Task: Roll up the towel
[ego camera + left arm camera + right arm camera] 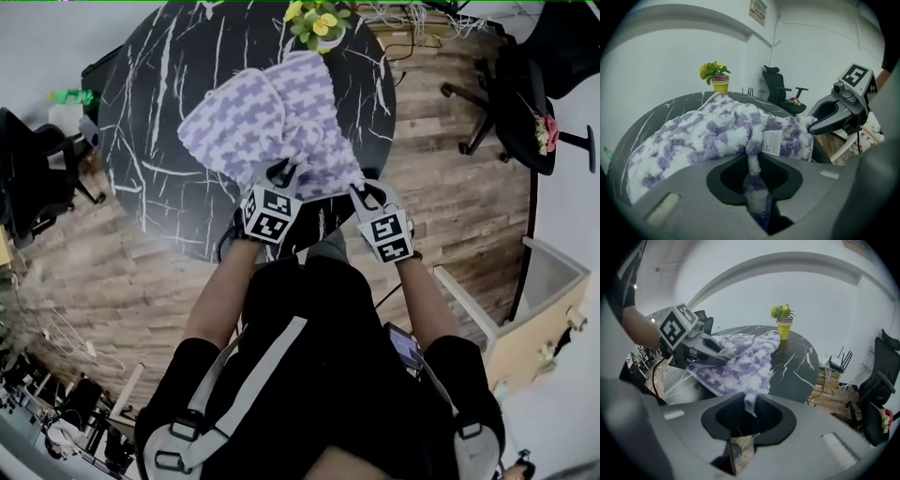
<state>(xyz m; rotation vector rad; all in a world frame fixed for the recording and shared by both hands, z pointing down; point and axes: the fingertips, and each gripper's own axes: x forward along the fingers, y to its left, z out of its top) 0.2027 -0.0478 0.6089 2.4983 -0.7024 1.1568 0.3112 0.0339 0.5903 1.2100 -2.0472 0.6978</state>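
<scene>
Nearest to me, my left claw has its jaws almost together, pinching a fold of the purple-and-white towel. My right claw is likewise nearly closed, nipping a thin corner of the same towel. Both claws sit side by side at the near rim of the round black marbled desk. The towel is bunched and partly folded from them across the desk's middle, and a white label shows close to the left claw.

At the desk's far edge stands a yellow striped pot holding yellow flowers and green leaves, just beyond the towel. The floor is wood plank. To the right, on the floor, is an open-topped beige box; I cannot make out its contents. A black office chair stands well apart from the desk, with pale walls beyond.
</scene>
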